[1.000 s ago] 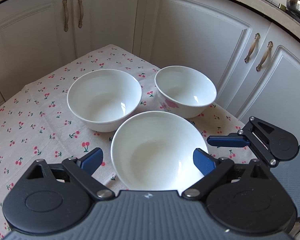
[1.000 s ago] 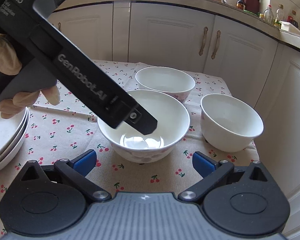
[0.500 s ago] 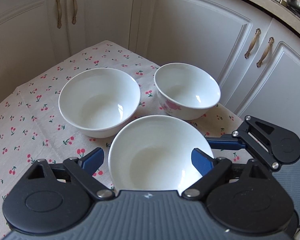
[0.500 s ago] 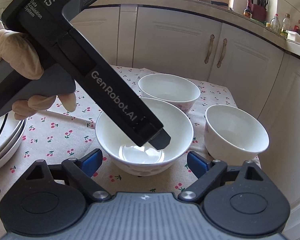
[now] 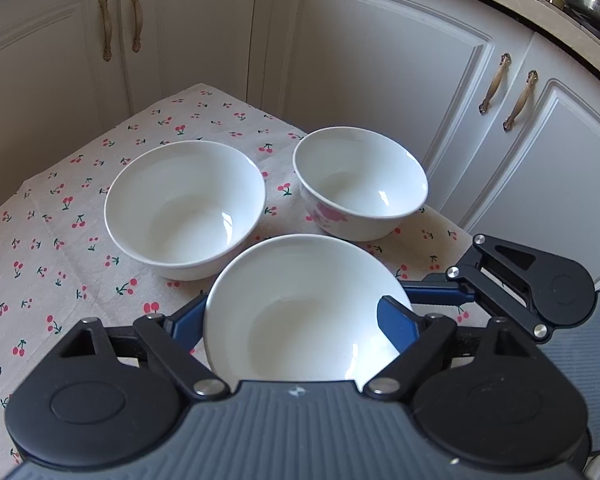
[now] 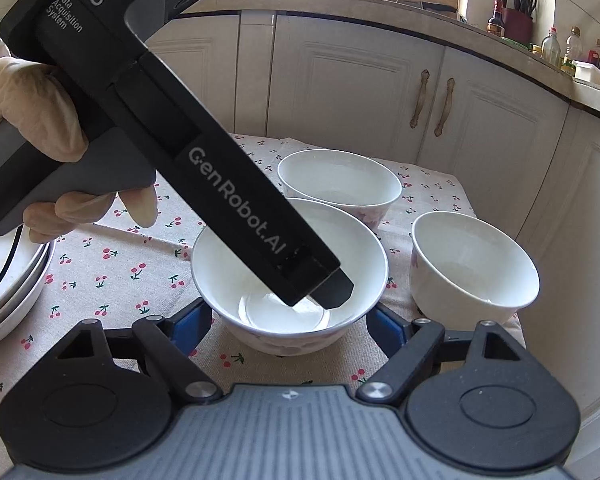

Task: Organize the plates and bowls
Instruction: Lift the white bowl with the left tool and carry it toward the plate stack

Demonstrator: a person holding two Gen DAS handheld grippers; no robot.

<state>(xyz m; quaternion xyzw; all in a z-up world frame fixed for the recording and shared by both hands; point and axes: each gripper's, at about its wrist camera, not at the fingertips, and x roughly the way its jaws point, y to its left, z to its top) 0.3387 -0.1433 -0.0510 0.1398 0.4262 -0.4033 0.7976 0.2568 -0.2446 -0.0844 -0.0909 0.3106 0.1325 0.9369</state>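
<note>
**Entry: bowls, mid-sort.**

- Middle bowl: sitting on the cherry cloth toward the table's right edge. I am bracketing it from two directions at once.
- Left tongs: jaws spread wide and gripping nothing. They are hanging over the middle bowl with the tip dipping inside the rim. My gloved hand is holding the handle.
- Right tongs: jaws also spread wide and holding nothing, one finger reaching along each side of the same bowl, low on its wall.
- Far bowl: standing just beyond the middle bowl, close to the far edge.
- Right bowl: standing at the right edge, near the corner.
- Plates: stacked at the left edge, with a cable trailing over them.

**Risks, as I am judging them.**
- Both tongs are crowding one bowl. If they close together, they may collide or tip it.
- A glazed, curved wall may slip from flat pads.
- The far bowl is sitting almost against the middle one, so a skewed lift may knock it.
- A sideways nudge may send the right bowl off the edge.

**Not made out.**
- The rim is hiding the right tongs' fingertips and one left finger, so I cannot tell whether any of them are touching the bowl.
- The frame edge is cutting the plates off, so I cannot count them.
</note>
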